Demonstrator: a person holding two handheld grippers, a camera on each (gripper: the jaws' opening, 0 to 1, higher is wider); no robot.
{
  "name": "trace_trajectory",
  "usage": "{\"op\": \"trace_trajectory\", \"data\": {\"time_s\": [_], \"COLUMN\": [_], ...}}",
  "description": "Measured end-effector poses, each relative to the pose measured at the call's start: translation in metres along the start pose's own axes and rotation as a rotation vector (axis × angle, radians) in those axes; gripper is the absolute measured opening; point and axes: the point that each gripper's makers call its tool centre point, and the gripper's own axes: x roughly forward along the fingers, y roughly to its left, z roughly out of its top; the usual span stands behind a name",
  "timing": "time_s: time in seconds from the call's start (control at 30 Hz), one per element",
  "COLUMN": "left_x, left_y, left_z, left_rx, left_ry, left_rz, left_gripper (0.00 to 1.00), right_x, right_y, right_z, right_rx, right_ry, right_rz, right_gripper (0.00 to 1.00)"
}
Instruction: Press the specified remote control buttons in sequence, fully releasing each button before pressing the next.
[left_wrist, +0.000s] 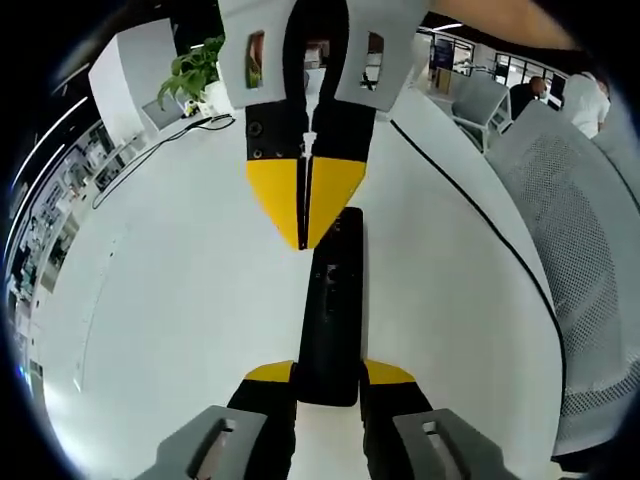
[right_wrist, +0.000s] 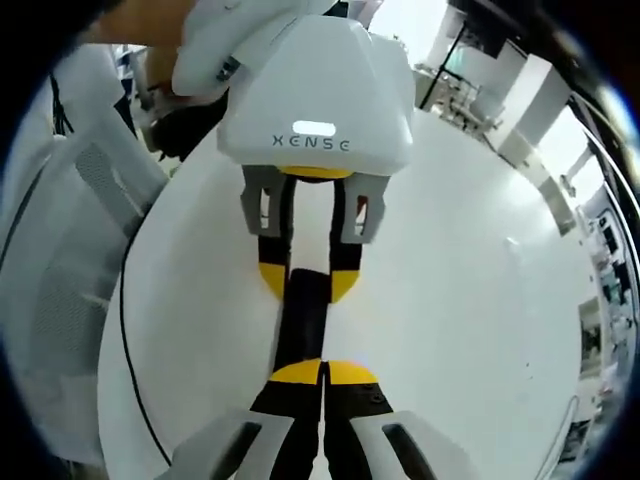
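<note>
Black remote (left_wrist: 330, 310) lies flat on white table (left_wrist: 160, 330), long axis running from one gripper to the other. Left gripper (left_wrist: 328, 372) clamps the remote's near end, yellow-tipped jaws on either side of the body, seen in left gripper view. Right gripper (left_wrist: 305, 215) comes in from the far side in that view, jaws closed together, yellow tips meeting in a point that sits on the remote's upper face near its far end; cannot tell which button it is on. In right gripper view, right gripper (right_wrist: 323, 373) jaws together over the remote (right_wrist: 303, 320), left gripper (right_wrist: 303, 282) opposite holding the other end, white housing marked XENSE above it. Potted plant (left_wrist: 195, 75) stands at far left edge of table, cable (left_wrist: 150, 150) trailing beside it. Black cord (left_wrist: 480, 215) runs along the table's right edge. Grey mesh chair (left_wrist: 570, 250) on the right, just beside table. Office desks and people far behind, blurry.
</note>
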Motion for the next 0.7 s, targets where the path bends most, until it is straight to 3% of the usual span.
{"op": "trace_trajectory", "data": {"time_s": [0.7], "left_x": [0.0], "left_y": [-0.001], "left_z": [-0.001], "left_rx": [-0.001], "left_ry": [-0.007], "left_rz": [-0.003], "left_gripper": [0.23], "right_x": [0.019], "right_y": [0.009], "right_z": [-0.009], "right_rx": [0.016], "right_ry": [0.013], "right_rz": [0.043], "right_gripper": [0.0]}}
